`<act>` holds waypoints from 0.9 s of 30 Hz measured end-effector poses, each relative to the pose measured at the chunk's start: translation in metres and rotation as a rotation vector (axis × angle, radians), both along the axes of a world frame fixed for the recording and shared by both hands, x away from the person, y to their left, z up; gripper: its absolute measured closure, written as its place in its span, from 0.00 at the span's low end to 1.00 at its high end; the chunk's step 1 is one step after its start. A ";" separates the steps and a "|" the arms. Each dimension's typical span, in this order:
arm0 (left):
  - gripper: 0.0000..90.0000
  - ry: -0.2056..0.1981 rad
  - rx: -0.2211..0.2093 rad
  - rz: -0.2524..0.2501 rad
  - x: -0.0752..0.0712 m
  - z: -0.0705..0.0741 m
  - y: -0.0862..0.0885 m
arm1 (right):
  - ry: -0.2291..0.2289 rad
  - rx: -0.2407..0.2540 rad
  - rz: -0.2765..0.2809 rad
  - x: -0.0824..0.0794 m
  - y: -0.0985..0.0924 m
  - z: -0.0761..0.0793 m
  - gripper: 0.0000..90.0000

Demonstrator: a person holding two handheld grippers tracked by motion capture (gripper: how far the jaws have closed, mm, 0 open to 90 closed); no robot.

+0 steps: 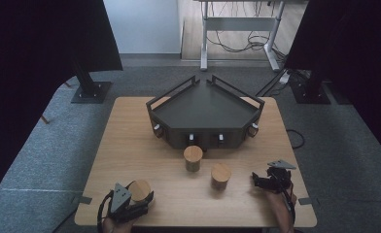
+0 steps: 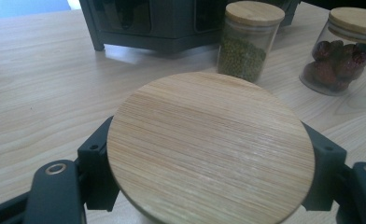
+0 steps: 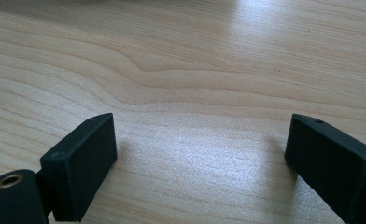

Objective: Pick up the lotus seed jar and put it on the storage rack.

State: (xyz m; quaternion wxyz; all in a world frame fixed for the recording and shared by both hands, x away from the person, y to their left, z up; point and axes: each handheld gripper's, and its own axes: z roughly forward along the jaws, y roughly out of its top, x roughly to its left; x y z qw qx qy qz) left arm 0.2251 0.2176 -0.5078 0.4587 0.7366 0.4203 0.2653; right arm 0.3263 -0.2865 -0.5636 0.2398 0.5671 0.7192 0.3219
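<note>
A jar with a round bamboo lid [image 2: 209,144] sits between the jaws of my left gripper [image 2: 209,177], which is shut on it below the lid; the lid hides the jar's body. In the high view this jar [image 1: 141,188] and the left gripper [image 1: 139,195] are at the table's front left. My right gripper [image 1: 258,182] rests at the front right with its jaws open; the right gripper view has just bare wood between the pads [image 3: 85,158]. A jar of green beans [image 1: 193,158] [image 2: 247,42] and a jar of red dried fruit [image 1: 220,175] [image 2: 342,53] stand mid-table.
A dark angular rack [image 1: 205,109] [image 2: 158,25] with a flat top, side rails and front compartments occupies the back of the wooden table [image 1: 130,145]. Black stands and a desk frame stand on the carpet beyond.
</note>
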 end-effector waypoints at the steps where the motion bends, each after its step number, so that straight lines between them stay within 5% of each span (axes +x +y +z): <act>1: 0.28 -0.002 0.000 0.000 0.000 0.001 0.000 | 0.000 0.000 0.000 0.000 0.000 0.000 0.09; 27: 0.28 -0.016 -0.007 -0.017 0.019 0.026 -0.005 | 0.000 0.000 0.000 0.000 0.000 0.000 0.09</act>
